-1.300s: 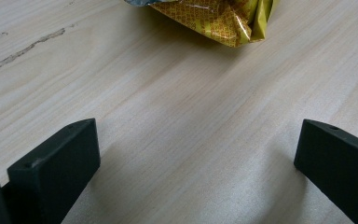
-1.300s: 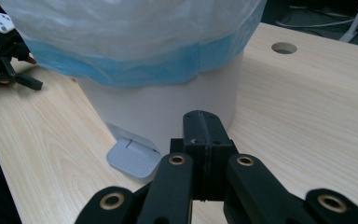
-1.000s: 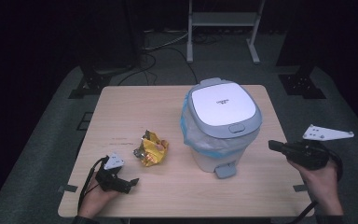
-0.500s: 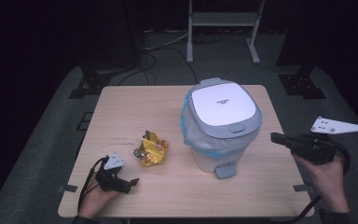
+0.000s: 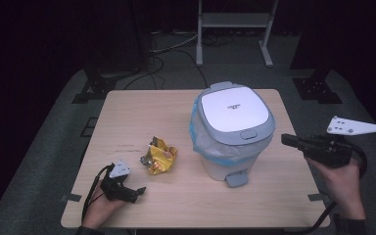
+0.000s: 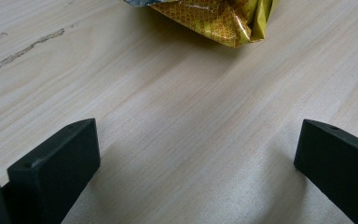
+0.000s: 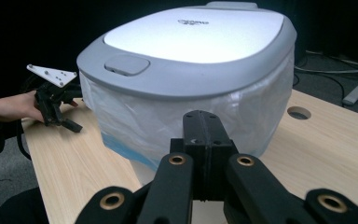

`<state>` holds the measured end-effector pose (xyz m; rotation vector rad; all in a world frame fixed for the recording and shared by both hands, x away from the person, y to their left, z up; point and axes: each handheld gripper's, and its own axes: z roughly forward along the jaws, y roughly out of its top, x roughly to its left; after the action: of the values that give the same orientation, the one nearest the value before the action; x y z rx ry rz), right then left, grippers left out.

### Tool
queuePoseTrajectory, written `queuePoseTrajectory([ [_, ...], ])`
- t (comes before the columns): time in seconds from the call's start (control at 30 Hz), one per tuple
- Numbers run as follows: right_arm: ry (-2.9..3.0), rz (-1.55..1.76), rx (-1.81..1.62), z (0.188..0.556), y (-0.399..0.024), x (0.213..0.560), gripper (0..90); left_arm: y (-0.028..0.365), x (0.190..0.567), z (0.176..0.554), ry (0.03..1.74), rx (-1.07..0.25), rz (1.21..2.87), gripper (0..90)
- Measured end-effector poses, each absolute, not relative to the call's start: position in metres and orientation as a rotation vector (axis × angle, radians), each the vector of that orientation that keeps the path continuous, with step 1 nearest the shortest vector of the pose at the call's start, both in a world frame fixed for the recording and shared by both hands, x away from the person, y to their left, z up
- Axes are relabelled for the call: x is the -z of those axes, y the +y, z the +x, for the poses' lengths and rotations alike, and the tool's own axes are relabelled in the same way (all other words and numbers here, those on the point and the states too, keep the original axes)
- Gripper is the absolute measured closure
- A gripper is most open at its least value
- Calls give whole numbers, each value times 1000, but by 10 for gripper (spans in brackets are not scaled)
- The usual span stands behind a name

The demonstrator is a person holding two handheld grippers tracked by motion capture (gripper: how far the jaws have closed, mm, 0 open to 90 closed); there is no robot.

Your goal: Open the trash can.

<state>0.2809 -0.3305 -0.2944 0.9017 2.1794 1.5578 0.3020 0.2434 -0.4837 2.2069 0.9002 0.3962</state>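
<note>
Since the left gripper (image 5: 138, 192) sits spread wide on the table (image 5: 142, 112), the yellow wrapper (image 5: 159, 156) at its 1 o'clock looks like the pickup. Right gripper (image 5: 288, 139), pressed together, points at the lidded bin (image 5: 232, 129), probably to open it.

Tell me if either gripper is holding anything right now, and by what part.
Nothing is held. The left gripper is open over bare table, short of the yellow wrapper; the right gripper is shut and empty beside the bin.
</note>
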Motion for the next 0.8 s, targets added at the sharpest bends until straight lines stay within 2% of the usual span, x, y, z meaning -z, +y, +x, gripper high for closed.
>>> queuePoseTrajectory([
  [0.8,2170,789,-1640,284,-310,271,900,243,484,302,900,-396,2207,0],
])
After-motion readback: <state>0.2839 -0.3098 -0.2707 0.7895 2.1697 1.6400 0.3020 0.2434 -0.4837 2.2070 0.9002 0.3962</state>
